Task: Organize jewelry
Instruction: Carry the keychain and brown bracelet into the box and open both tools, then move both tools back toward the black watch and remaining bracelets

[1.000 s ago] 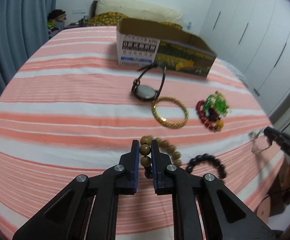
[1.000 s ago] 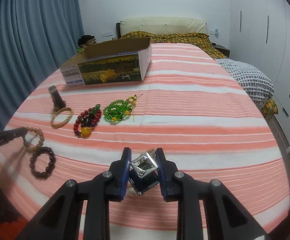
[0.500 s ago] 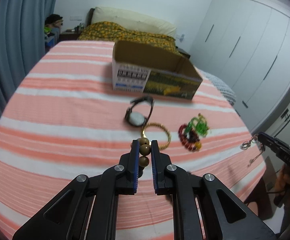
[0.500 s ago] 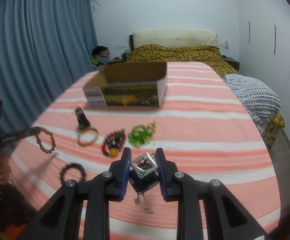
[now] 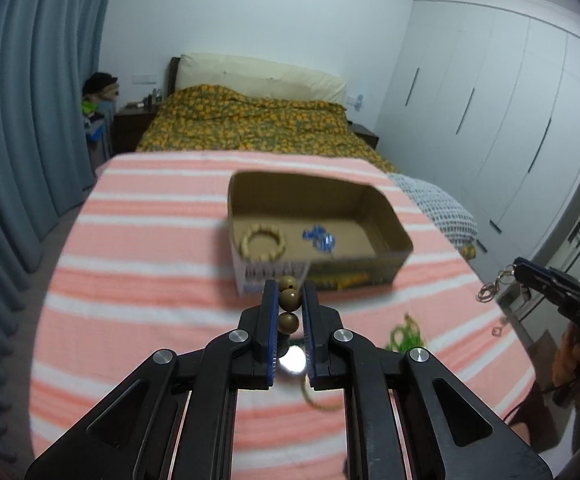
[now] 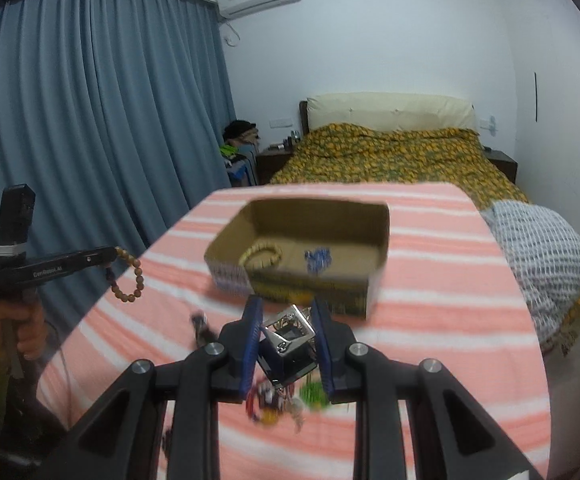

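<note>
My left gripper (image 5: 290, 296) is shut on a brown wooden bead bracelet (image 5: 290, 300), held in the air in front of an open cardboard box (image 5: 386, 208). From the right wrist view the bracelet (image 6: 129, 276) hangs from that gripper (image 6: 107, 254). My right gripper (image 6: 285, 316) is shut on a silver and dark blue pendant piece (image 6: 287, 336), lifted before the box (image 6: 378, 276). The box holds a pale bead bracelet (image 5: 261, 242) and a blue piece (image 5: 318, 238). Green beads (image 5: 404, 334), a gold bangle (image 5: 318, 400) and red beads (image 6: 263, 396) lie on the striped cloth below.
The table has a pink and white striped cloth (image 5: 137, 280). A bed with a yellow patterned cover (image 5: 249, 124) stands behind it. Blue curtains (image 6: 89, 120) hang on the left and white wardrobes (image 5: 510, 120) line the right wall. A checked cushion (image 6: 538, 256) lies beside the table.
Both grippers have risen and moved toward the box, each still holding its piece. The box interior has come into view; the jewelry on the cloth has dropped low in both views.
</note>
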`<state>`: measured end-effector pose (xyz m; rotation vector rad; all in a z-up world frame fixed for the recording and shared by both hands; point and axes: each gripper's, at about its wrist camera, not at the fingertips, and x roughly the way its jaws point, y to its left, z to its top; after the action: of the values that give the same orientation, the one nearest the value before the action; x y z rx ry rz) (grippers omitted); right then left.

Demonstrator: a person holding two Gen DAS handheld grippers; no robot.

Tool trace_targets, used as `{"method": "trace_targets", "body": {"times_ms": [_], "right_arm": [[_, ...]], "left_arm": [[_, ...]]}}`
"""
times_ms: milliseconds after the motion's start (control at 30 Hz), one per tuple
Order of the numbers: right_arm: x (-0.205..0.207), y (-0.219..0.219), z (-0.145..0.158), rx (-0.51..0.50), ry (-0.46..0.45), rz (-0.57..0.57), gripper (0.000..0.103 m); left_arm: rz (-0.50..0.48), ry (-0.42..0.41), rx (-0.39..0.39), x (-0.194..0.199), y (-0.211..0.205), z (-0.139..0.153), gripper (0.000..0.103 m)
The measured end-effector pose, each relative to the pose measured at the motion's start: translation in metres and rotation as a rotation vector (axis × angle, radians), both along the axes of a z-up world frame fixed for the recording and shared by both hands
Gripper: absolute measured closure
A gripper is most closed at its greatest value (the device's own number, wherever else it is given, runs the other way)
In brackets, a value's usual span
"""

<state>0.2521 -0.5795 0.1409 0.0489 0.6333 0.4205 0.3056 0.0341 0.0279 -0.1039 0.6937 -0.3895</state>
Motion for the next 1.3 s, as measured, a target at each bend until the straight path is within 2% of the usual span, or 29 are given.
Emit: {"method": "trace_targets", "body": {"times_ms": [167,300,400,567,767,867,900,933,1000,1067,1300], "right_arm": [[0.057,0.007,0.018,0.022,-0.001,0.006,0.078],[0.112,0.014,0.014,0.021,0.039,-0.005,0.078],[0.154,0.020,-0.003,-0.011,0.092,-0.012,0.078],[0.199,0.026,-0.039,-0.065,0.179,-0.021,0.077],[0.222,0.028,-0.078,-0.122,0.244,-0.042,0.077],[0.227,0.029,-0.090,-0.130,0.265,-0.039,0.075],[0.228,0.029,-0.091,-0.126,0.272,-0.035,0.073],[0.226,0.029,-0.092,-0.123,0.280,-0.031,0.057],[0.222,0.027,-0.092,-0.115,0.277,-0.034,0.035],[0.216,0.025,-0.089,-0.105,0.262,-0.037,0.035],[0.173,0.011,-0.070,-0.104,0.223,-0.046,0.033]], "left_arm": [[-0.016,0.006,0.000,0.056,-0.011,0.015,0.094],[-0.041,0.030,0.029,0.091,-0.027,0.011,0.094],[-0.061,0.063,0.056,0.117,-0.043,0.001,0.094],[-0.093,0.114,0.083,0.146,-0.068,-0.022,0.094],[-0.120,0.172,0.110,0.167,-0.097,-0.053,0.094],[-0.135,0.175,0.130,0.169,-0.105,-0.060,0.092],[-0.137,0.173,0.138,0.170,-0.107,-0.061,0.090],[-0.135,0.169,0.147,0.170,-0.107,-0.062,0.085],[-0.125,0.167,0.160,0.167,-0.106,-0.063,0.033],[-0.096,0.122,0.164,0.155,-0.100,-0.058,0.017],[-0.062,0.070,0.189,0.109,-0.068,-0.041,0.006]]}}
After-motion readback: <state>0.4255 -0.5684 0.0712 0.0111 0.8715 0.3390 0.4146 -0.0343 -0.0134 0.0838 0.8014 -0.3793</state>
